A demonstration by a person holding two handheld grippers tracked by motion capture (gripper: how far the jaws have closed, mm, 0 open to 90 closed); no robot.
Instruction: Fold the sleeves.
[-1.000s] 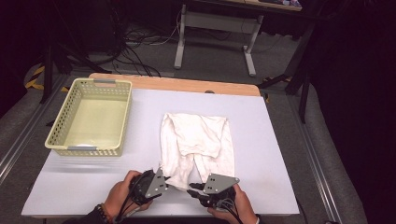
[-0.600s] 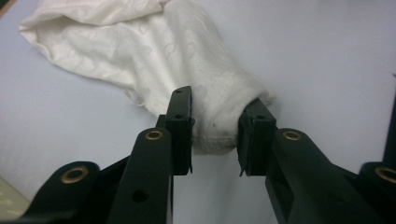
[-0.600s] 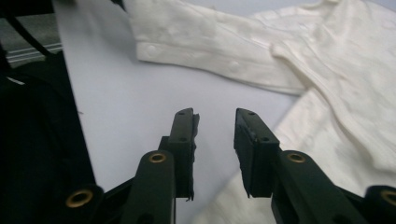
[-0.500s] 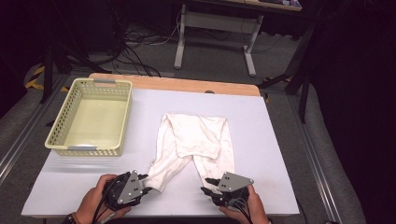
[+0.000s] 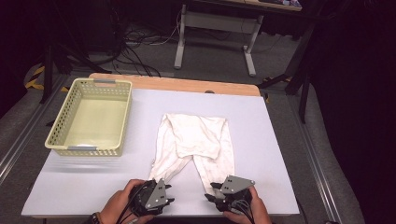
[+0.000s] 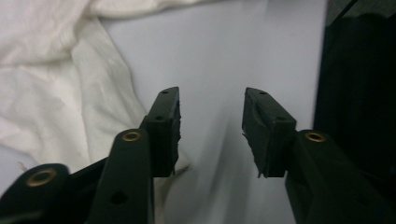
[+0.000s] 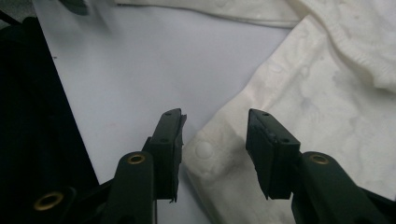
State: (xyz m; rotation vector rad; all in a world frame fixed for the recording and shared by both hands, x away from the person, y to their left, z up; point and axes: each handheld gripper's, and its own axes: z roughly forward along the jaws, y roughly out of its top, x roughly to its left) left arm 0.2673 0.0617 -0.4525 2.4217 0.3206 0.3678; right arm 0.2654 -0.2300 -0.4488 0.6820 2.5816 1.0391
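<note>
Small white cotton baby trousers [image 5: 196,142] spread flat at middle of pale grey tabletop [image 5: 275,140], waistband far, two legs splayed toward near edge. Left claw [image 5: 164,196] by left leg cuff, released, jaws just been closing a little, bare tabletop between them, cloth just beside one jaw. Right claw [image 5: 211,196] at right leg cuff, released, jaws just been opening, cuff corner between them, unpressed. Pale yellow perforated plastic basket [image 5: 88,150] at far left, well apart. Open tabletop right of trousers.
</note>
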